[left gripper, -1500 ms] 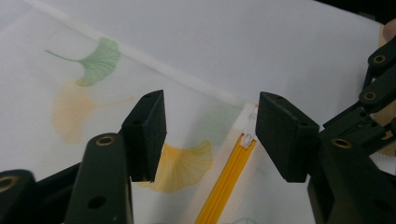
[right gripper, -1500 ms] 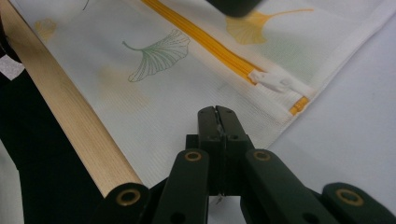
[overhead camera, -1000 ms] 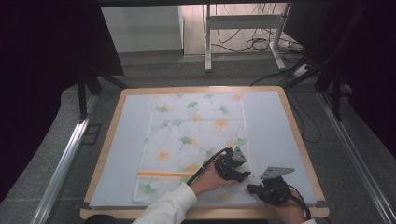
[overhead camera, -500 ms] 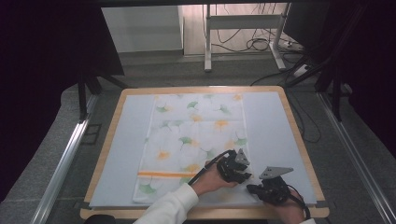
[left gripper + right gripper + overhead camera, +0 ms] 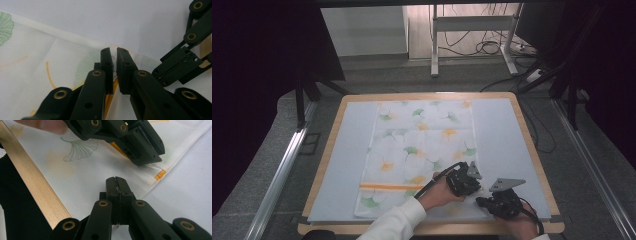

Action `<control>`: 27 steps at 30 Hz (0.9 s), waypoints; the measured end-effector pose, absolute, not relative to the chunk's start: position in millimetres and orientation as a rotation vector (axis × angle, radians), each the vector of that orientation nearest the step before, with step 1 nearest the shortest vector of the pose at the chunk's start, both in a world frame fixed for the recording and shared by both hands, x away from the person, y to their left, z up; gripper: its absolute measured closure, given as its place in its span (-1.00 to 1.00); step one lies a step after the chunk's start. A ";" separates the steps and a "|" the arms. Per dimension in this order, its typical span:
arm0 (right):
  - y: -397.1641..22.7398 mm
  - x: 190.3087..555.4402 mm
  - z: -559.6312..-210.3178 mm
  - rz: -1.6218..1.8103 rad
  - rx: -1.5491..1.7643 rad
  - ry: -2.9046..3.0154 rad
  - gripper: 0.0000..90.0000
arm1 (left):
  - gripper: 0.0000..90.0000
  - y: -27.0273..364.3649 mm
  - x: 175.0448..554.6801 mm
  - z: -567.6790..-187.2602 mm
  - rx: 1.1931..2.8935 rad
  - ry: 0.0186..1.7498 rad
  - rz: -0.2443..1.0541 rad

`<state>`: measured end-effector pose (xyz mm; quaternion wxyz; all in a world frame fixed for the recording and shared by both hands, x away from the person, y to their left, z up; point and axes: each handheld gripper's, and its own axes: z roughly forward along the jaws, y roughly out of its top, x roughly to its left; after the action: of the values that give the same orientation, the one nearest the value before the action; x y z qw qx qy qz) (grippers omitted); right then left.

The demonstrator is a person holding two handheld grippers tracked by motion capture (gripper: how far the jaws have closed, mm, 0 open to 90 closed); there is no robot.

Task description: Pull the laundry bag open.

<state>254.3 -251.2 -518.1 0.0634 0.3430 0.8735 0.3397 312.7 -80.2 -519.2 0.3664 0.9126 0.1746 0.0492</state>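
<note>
**Two claws on the cloth's near right corner**

Nearest, at the wooden rim (image 5: 32,185) of the worktop (image 5: 507,130): right claw (image 5: 116,180) shut tight, with a thin sliver of white weave caught between the pads, right at the cloth's bottom hem. Held low and nearly flat, probably so the hem stays pinned while the other claw finds its bite.

Just beyond, almost touching it: left claw (image 5: 115,50) narrow, jaws having just been closing, with a small ridge of the right-hand edge pinched up between them, close to the orange stripe. Set a little further up the same edge, likely to give two grips on one corner for lifting or folding without the fabric sagging between.

Farther out: cloth (image 5: 422,145) spread flat and lengthwise down the middle of the pale worktop, ginkgo print up, far end near the back rim, no creases to see. Laid square like this, by the look of it, so a fold from the near corner lands true
</note>
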 end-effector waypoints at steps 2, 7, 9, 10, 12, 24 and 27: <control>-251.1 254.3 -518.1 1.028 1.040 2.638 0.98 | 0.92 -79.9 312.8 -518.9 2.342 0.454 0.121; -250.7 254.8 -518.2 1.025 1.040 2.634 0.98 | 0.81 -85.7 314.0 -520.6 2.350 0.471 0.136; -250.8 254.7 -518.2 1.024 1.040 2.634 0.98 | 0.72 -89.3 312.9 -520.3 2.366 0.454 0.207; -250.8 254.7 -518.2 1.024 1.040 2.634 0.98 | 0.71 -89.3 312.9 -520.3 2.366 0.454 0.207; -250.8 254.6 -518.1 1.023 1.041 2.633 0.98 | 0.74 -89.8 312.8 -520.9 2.361 0.462 0.197; -251.0 254.9 -518.0 1.020 1.041 2.626 0.98 | 1.00 -84.8 312.7 -519.2 2.366 0.473 0.177; -250.8 256.7 -517.7 1.016 1.044 2.618 0.98 | 1.00 -84.5 313.1 -519.3 2.368 0.470 0.175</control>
<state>256.7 -250.8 -517.7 0.0726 0.3474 0.8716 0.3382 313.1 -84.5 -519.3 0.3525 0.9155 0.1817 0.0678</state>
